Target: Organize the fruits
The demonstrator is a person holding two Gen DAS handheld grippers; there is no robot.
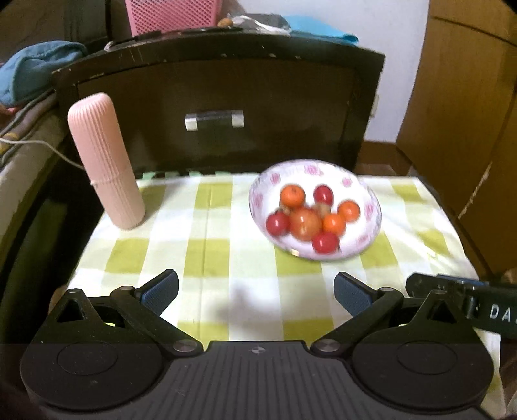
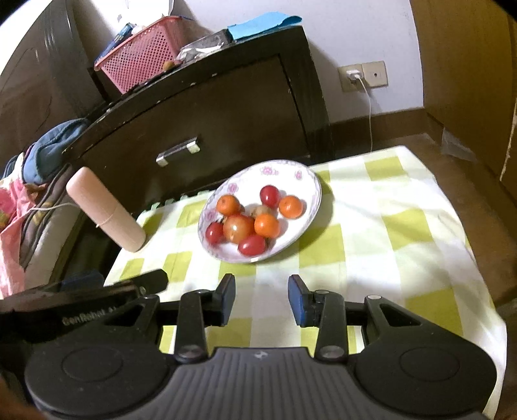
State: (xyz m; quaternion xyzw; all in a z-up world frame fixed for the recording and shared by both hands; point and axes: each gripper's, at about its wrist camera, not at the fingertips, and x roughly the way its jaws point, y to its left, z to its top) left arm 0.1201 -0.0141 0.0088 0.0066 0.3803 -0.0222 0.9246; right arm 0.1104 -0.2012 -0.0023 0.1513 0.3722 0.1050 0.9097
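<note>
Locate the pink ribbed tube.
The pink ribbed tube stands at the checked cloth's far left corner, left of the fruit bowl, before the dark drawer.

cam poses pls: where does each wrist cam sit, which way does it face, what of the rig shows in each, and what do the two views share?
Left wrist: on the left gripper, low over the checked cloth, facing the dark drawer cabinet; own open fingers show, with the right gripper's tip at right.
Right wrist: on the right gripper, higher, facing cabinet and wall socket; own open fingers, left gripper's body at left.
Shared: fruit plate, pink ribbed case, pink basket.
</note>
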